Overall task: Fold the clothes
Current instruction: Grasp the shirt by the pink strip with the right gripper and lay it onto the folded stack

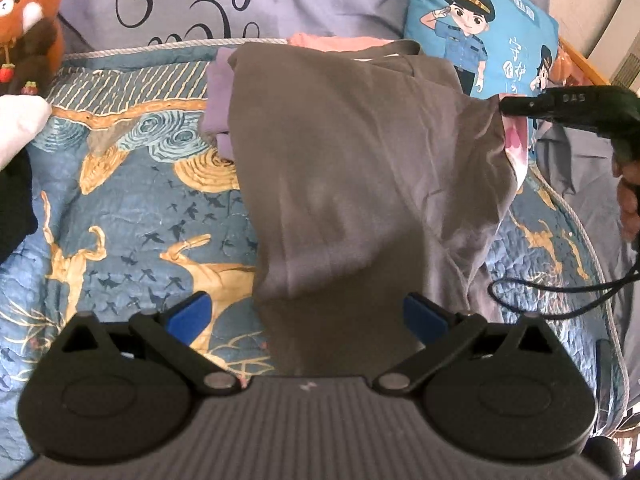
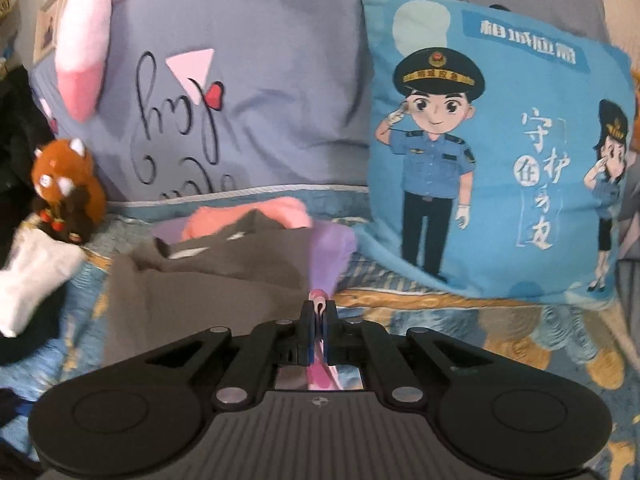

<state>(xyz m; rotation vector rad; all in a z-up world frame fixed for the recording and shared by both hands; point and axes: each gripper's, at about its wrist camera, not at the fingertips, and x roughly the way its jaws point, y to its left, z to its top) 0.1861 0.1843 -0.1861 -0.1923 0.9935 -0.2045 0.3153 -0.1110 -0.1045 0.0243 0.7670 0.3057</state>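
On blue quilted bed [image 1: 120, 208]: brown-grey cotton garment [image 1: 352, 168] lies half draped over lilac and pink clothes [image 1: 218, 92]. My right tongs [image 2: 319, 312] clamp its pink-lined edge, lifting it; my left tongs [image 1: 308, 312] gape, holding nothing. Fold unfinished, cloth rumpled.

Left wrist view rides just behind the left claw [image 1: 307, 312], looking down and forward over the bed [image 1: 120, 208], close above the grey garment [image 1: 352, 168], toward the headboard end. It takes in the right claw [image 1: 505, 105] from the side at right. Right wrist view sits lower and nearer the pillows, looking along the right claw [image 2: 319, 307] almost level. Both share the garment [image 2: 192, 280], the blue cushion [image 1: 480, 20] [image 2: 500, 160], the script pillow [image 1: 200, 0] [image 2: 260, 100] and the red panda toy [image 1: 28, 16] [image 2: 66, 184].
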